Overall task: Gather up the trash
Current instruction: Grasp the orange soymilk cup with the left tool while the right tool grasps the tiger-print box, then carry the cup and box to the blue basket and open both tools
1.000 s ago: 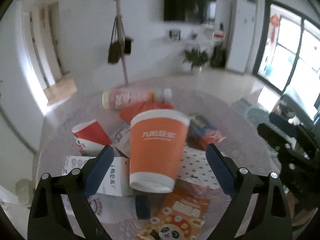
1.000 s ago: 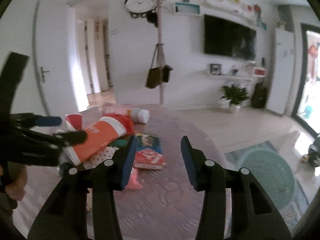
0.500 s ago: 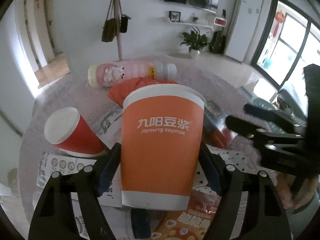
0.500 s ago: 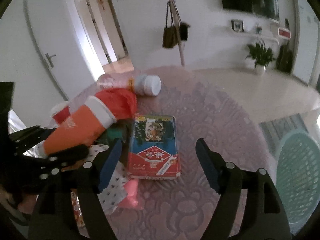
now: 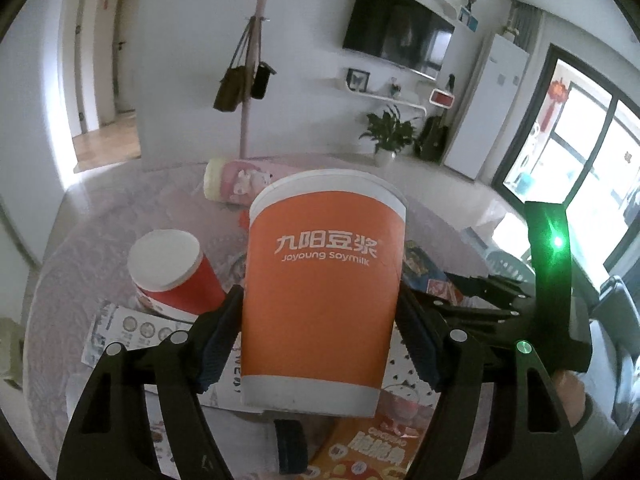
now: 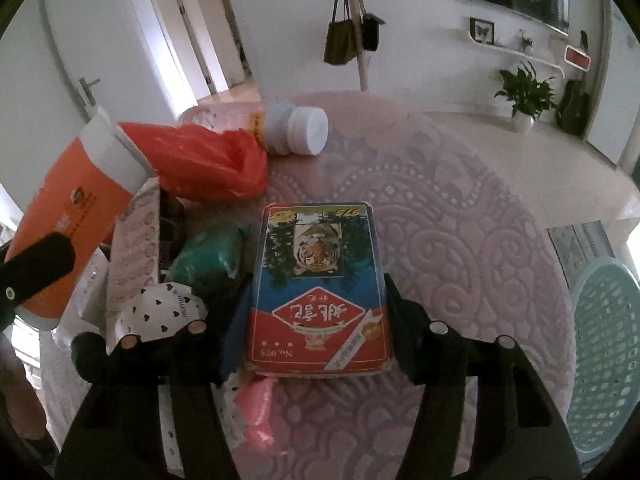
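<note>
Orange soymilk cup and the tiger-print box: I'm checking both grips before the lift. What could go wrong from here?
The left gripper pinches the orange cup by its thin paper wall; it may crumple or slip. The right gripper, jaws just closing, straddles the tiger-print box at one end, so it could tilt out. Nearby wrappers may get dragged.

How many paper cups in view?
2: the orange cup between the left gripper's fingers, and the red cup lying on the table left of it. Clutter may hide more.

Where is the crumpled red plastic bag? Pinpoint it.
Right wrist view, upper left: the crumpled red plastic bag lies on the table between the orange paper cup and the white-capped bottle.
</note>
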`<state>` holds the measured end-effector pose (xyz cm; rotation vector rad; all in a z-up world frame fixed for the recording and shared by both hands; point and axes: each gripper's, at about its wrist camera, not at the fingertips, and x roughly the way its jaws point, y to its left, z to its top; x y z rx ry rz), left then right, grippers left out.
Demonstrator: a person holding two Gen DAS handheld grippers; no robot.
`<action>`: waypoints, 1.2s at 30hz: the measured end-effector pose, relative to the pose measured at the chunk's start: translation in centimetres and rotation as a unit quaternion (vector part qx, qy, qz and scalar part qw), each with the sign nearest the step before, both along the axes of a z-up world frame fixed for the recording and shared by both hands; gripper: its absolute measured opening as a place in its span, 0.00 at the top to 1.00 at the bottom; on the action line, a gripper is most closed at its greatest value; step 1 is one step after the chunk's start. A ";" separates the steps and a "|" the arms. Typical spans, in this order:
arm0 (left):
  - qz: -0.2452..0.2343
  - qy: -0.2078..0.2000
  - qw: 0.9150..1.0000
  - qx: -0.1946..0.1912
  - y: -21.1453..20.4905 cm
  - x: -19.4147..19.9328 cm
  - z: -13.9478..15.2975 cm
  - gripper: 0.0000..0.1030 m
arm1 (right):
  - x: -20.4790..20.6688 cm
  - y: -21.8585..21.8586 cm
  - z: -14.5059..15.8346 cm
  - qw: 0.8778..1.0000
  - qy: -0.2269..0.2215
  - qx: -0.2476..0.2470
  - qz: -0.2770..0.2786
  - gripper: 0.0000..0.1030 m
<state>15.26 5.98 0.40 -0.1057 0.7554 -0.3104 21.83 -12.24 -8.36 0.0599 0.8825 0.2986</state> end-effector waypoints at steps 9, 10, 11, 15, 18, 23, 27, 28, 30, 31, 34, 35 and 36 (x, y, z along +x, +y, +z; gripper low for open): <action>-0.027 -0.061 0.997 -0.024 -2.6 -2.7 3.9 0.31 | -4.3 -5.5 5.5 0.995 -0.089 0.016 -0.048 0.45; -0.033 -0.066 0.997 -0.026 -3.0 -3.0 4.2 0.31 | -4.7 -6.2 6.0 0.994 -0.096 0.017 -0.054 0.45; -0.042 -0.073 0.996 -0.031 -3.9 -3.2 4.7 0.30 | -4.8 -7.1 6.4 0.993 -0.103 0.017 -0.061 0.45; -0.071 -0.083 0.992 -0.056 -6.4 -3.8 5.5 0.30 | -6.9 -11.0 7.7 0.987 -0.127 0.020 -0.093 0.45; -0.091 -0.081 0.991 -0.059 -9.2 -3.7 5.8 0.30 | -8.5 -14.7 8.5 0.981 -0.146 0.010 -0.131 0.45; -0.153 -0.059 0.984 -0.065 -15.7 -2.6 5.1 0.29 | -10.2 -20.7 7.9 0.969 -0.151 0.001 -0.195 0.45; -0.189 -0.026 0.979 -0.068 -21.6 -0.9 3.4 0.29 | -10.9 -26.0 4.5 0.959 -0.112 0.004 -0.262 0.45; -0.194 -0.022 0.979 -0.065 -22.6 -0.5 2.9 0.29 | -10.9 -26.8 3.7 0.957 -0.102 0.006 -0.273 0.45; -0.209 -0.004 0.976 -0.059 -25.7 0.4 1.7 0.29 | -11.0 -28.7 1.8 0.952 -0.076 0.014 -0.296 0.45; -0.215 0.006 0.975 -0.056 -27.1 0.8 1.0 0.29 | -11.0 -29.8 0.7 0.949 -0.058 0.015 -0.310 0.45; -0.227 0.036 0.972 -0.052 -30.2 2.1 -0.4 0.29 | -10.8 -31.1 -2.3 0.942 -0.014 0.019 -0.335 0.45; -0.230 0.048 0.971 -0.050 -31.2 2.5 -1.3 0.29 | -10.8 -31.5 -3.3 0.939 0.001 0.022 -0.342 0.45; -0.233 0.058 0.970 -0.047 -32.1 2.8 -2.1 0.29 | -10.7 -31.9 -4.3 0.937 0.017 0.028 -0.348 0.45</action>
